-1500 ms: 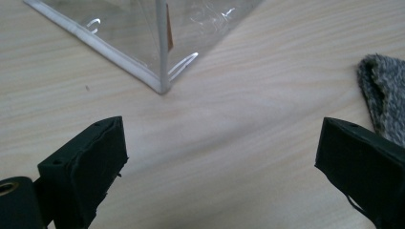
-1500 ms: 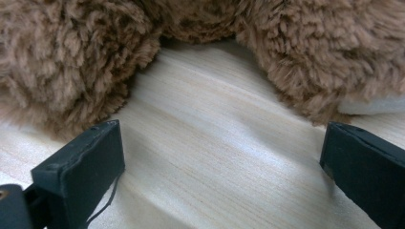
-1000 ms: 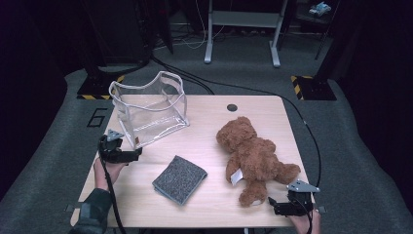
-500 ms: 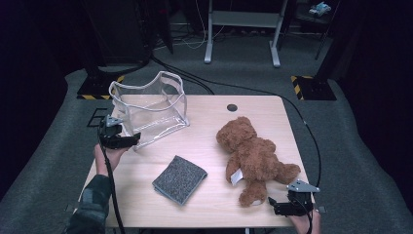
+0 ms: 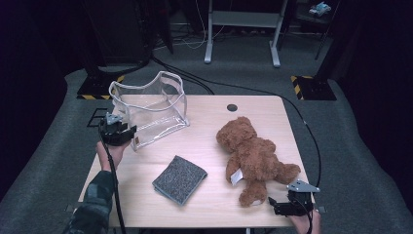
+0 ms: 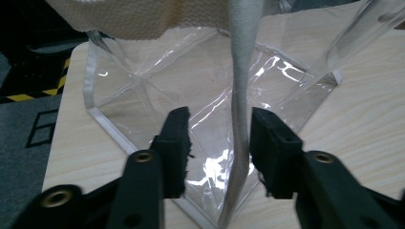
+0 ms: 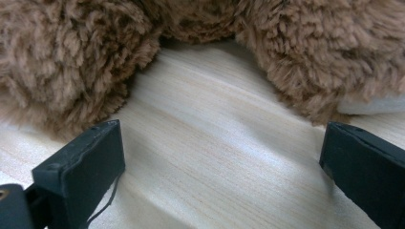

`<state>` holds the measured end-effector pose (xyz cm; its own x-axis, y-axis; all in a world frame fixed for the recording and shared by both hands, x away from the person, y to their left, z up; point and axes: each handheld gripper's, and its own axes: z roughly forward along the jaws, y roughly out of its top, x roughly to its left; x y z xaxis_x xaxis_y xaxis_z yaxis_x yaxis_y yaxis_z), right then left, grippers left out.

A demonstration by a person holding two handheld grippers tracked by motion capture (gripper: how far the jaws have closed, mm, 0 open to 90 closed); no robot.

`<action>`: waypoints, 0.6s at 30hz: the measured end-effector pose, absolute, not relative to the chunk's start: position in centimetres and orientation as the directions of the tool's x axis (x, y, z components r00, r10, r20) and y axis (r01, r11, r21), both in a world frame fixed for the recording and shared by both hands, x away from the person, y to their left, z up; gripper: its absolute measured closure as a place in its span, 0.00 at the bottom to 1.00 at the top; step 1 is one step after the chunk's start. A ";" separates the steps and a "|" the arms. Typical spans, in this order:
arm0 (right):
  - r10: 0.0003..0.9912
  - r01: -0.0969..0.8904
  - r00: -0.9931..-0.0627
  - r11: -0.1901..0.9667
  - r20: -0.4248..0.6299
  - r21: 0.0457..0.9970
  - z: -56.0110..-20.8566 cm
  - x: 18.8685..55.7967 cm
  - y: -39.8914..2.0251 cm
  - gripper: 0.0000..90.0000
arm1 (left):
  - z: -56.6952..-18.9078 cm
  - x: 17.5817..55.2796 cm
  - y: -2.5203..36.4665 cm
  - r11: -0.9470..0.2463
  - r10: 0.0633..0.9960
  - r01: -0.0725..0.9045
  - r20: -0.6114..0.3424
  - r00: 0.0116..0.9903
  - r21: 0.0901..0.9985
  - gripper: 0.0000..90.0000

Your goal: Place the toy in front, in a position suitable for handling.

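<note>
bag [image 6: 157, 90] rim is straddled by closing left gripper [image 6: 217, 138], not yet pinched; right gripper [image 7: 219, 157] is spread by teddy [image 7: 305, 52].

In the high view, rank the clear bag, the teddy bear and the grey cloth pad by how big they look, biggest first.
1. teddy bear and clear bag: they take up about the same area, and the bag lies farther from the camera, so no order between them.
2. grey cloth pad: plainly the smallest.

A lab: dark curtains, floor cables [image 5: 253, 90], hazard-taped stands [image 5: 311, 87].
</note>
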<state>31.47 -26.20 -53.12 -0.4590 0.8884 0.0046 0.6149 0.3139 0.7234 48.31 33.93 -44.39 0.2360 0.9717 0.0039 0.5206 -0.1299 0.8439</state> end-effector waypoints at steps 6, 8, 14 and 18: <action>0.889 0.614 -0.458 0.313 0.004 0.724 -53.1 31.5 -26.2 0.01 | -44.5 48.6 33.7 -0.160 0.973 0.508 0.048 0.226 0.846 0.91; 0.889 0.615 -0.457 0.312 0.005 0.725 -53.1 31.5 -26.2 0.01 | -44.6 48.7 33.9 -0.148 0.975 0.505 0.039 0.220 0.850 0.93; 0.889 0.615 -0.457 0.312 0.005 0.724 -53.1 31.5 -26.2 0.01 | -44.5 49.3 34.9 -0.125 0.980 0.516 0.024 0.198 0.847 0.96; 0.890 0.615 -0.457 0.311 0.005 0.725 -53.1 31.5 -26.2 0.01 | -44.5 50.0 35.6 -0.121 0.983 0.515 0.030 0.182 0.849 0.96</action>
